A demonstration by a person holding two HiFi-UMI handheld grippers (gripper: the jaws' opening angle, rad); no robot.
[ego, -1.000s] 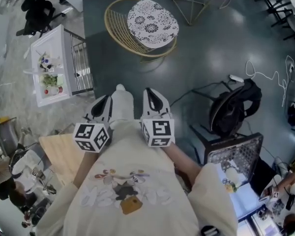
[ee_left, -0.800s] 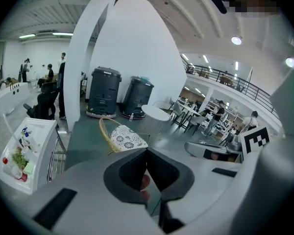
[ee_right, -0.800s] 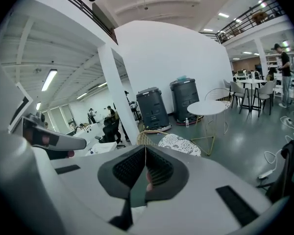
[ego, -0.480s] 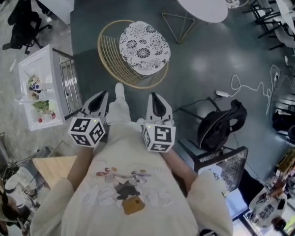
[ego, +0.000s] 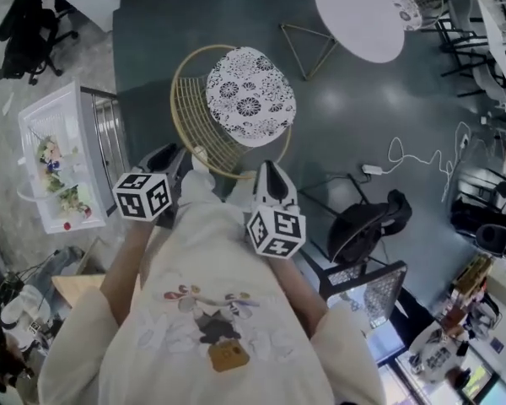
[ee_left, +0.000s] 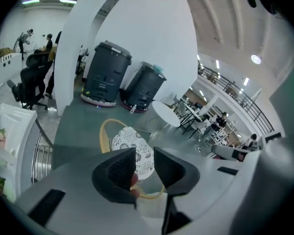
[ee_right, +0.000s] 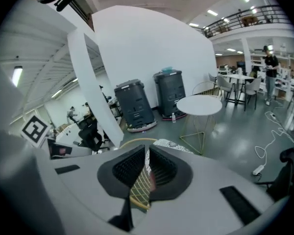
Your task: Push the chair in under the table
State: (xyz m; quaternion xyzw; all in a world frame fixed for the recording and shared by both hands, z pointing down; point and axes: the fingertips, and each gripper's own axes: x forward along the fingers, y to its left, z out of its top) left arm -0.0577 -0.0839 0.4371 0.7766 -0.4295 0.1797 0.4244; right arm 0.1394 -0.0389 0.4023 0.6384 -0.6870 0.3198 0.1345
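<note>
— Where is the chair found?
— The chair (ego: 236,108) is seen on the dark floor, just ahead of both grippers. Its wire back is turned toward them and its patterned cushion (ego: 251,98) is faced away. The round table (ego: 358,13) is set well apart, beyond the chair and off to the right.
— How are the jaws held?
— The left gripper (ego: 167,160) is being opened, and nothing is caught between its pads; the chair is only seen past them. The right gripper (ego: 270,174) is closed to a slit, and nothing is judged to be held in it.
— Which one is better placed?
— Both tips are brought close to the back's rim. Since the line to the table is slanted rightward, a push is best given from the near left, so the left gripper is judged better placed.
</note>
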